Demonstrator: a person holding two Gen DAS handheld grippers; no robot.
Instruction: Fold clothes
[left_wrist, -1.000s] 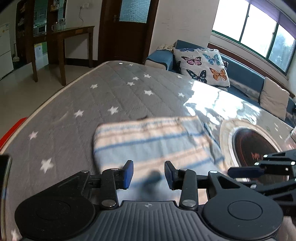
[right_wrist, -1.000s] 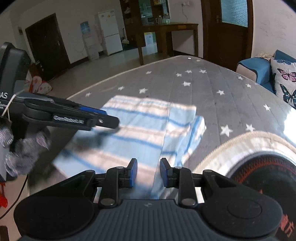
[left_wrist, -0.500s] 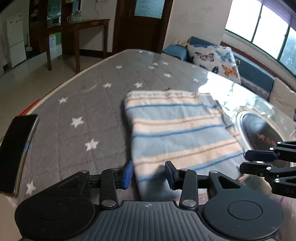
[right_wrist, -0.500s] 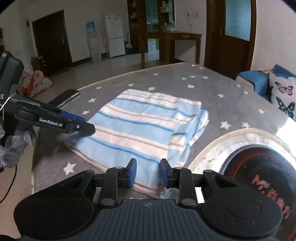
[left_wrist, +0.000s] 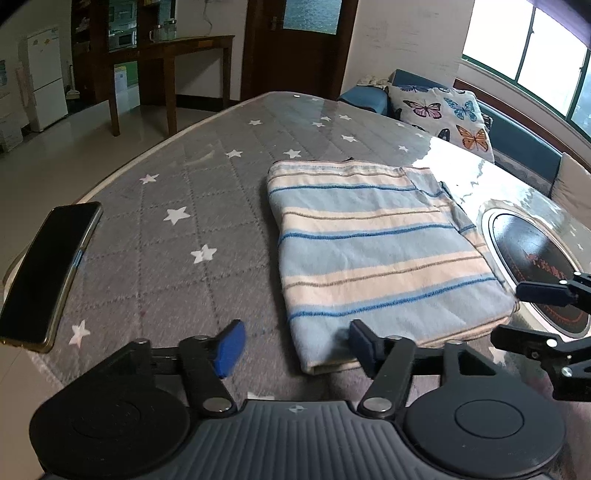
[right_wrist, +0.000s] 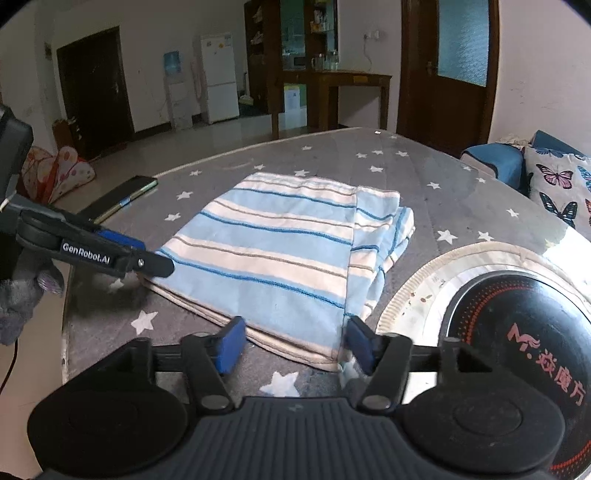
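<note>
Left gripper (left_wrist: 293, 345) pitched down toward the table, jaws spreading wide, blue pads off the cloth. Near left corner of the folded striped garment (left_wrist: 373, 251) lying just ahead of and between those jaws, not pinched. Right gripper (right_wrist: 293, 345) angled down likewise, jaws opening, the garment's near right corner lying flat in the gap, untouched by either pad. Seen from the right wrist view: left gripper reaching in from the left, its dark fingertip just at the garment's left edge; a gloved hand (right_wrist: 22, 295) partly visible behind it at the frame's edge.

Garment folded into a thick rectangle, light blue and cream stripes, stretching away from both sets of jaws across the grey star-patterned table cover (left_wrist: 192, 206). Folded left edge straight and clean; right side showing stacked layers, slightly uneven, a narrower flap offset beyond it. Near hem running crosswise just in front of both grippers.

Left of the left jaws: bare cover, then a black smartphone (left_wrist: 44, 273) resting at the table's rim, well apart from the garment. Right of the right jaws: a round black induction hotplate (right_wrist: 517, 354) set in a pale ring, close beside the garment's right edge. Beyond the garment's far edge: open starred cover up to the table's far end.
</note>
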